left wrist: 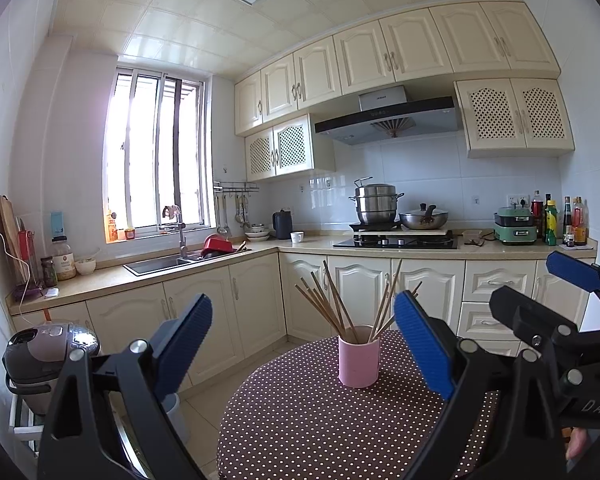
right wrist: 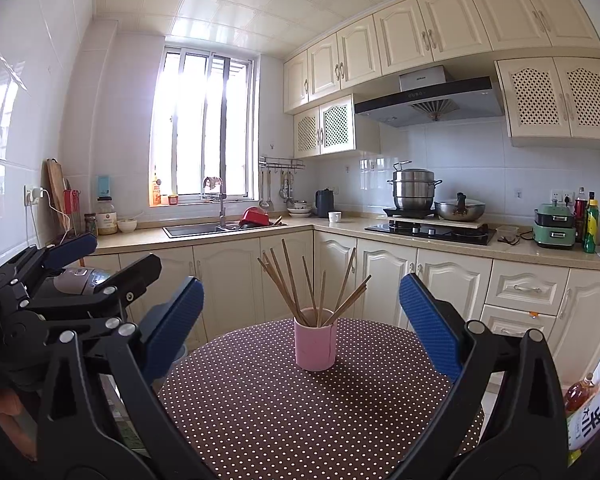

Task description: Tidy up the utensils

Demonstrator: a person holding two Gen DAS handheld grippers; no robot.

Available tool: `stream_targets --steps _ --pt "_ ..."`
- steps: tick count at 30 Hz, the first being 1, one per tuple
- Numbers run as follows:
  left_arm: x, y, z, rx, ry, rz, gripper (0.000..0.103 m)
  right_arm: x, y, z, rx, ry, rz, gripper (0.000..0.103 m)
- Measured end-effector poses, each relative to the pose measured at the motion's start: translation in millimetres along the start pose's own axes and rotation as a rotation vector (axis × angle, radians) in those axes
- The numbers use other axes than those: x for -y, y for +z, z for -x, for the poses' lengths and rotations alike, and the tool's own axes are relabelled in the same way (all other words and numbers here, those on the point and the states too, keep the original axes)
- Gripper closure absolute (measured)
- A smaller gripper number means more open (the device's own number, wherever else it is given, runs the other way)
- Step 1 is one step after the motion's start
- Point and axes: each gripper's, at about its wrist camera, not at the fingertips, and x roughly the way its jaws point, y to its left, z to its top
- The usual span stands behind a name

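Nearest, the left gripper [left wrist: 304, 344] and right gripper [right wrist: 300, 328] hover side by side above the round table in its brown polka-dot cloth [right wrist: 292, 420], blue-padded fingers [right wrist: 176, 324] spread wide and holding nothing. Beyond them stands the pink cylindrical cup [right wrist: 315, 344], upright mid-table, with the brown wooden chopsticks [right wrist: 296, 284] fanned out inside. Judging by this, the work is at its start or finish; a next grasp would need one stick singled out.

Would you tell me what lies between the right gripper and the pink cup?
Only bare dotted tablecloth separates the right gripper from the pink cup, in the right wrist view.
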Motion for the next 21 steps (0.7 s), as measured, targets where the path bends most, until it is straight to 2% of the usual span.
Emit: stream_targets --steps 21 --pt "-0.8 -2.5 -1.8 -0.007 0.004 -0.002 0.012 0.5 -0.7 -4.7 -0.009 0.004 -0.001 0.007"
